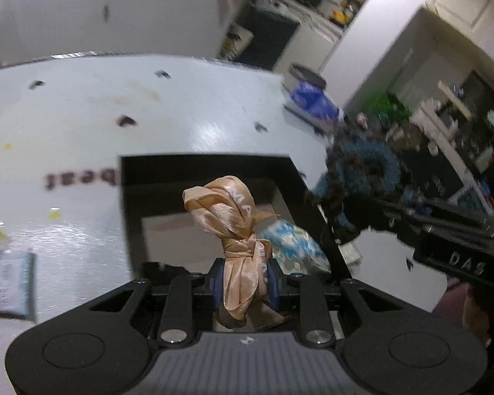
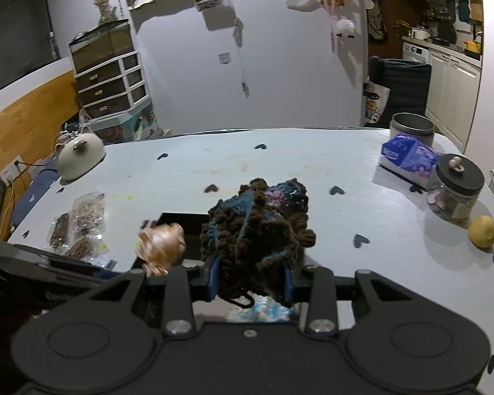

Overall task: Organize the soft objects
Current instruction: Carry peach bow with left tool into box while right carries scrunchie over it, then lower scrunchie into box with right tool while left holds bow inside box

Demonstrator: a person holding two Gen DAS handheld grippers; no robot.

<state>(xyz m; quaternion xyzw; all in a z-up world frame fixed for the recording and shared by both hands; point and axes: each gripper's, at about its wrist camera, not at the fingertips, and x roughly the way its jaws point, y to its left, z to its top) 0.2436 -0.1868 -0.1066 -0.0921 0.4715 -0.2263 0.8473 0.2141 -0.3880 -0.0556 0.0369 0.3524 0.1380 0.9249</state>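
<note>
Above a pale table (image 2: pixel 181 177) dotted with dark hearts, two hand-held grippers carry soft goods over a black open-topped box (image 1: pixel 128 204).

At the 9 o'clock side of the pair, the left gripper (image 1: pixel 242 281) is closed tight on a knotted peach satin ribbon (image 1: pixel 237 223), its blue pads (image 1: pixel 214 284) pinching the bundle just below the knot. The ribbon's looped head stands up toward 12 o'clock while its loose tails hang toward 6 o'clock. It appears featherweight, limp and slick. Judged from this, the knot is the sound place to hold, since the smooth tails would likely slide through a grip.

Below it, at 4 o'clock from the ribbon inside the box, lies a blue-and-white patterned soft bundle (image 1: pixel 293 247); what it is cannot be told.

At the 3 o'clock side, the right gripper (image 2: pixel 252 283) is closed partway on a crocheted piece in brown and teal yarn (image 2: pixel 257 227), which bulges wide above the fingers. A yarn loop dangles toward 6 o'clock. It looks light, springy and grippy, unlikely to slip. A hold through the thick middle seems safest, as a stray loop could snag on the box edge.

Farther toward 3 o'clock on the table stand a blue tissue pack (image 2: pixel 408 158), a lidded glass jar (image 2: pixel 454 191) and a lemon (image 2: pixel 482 232).
</note>
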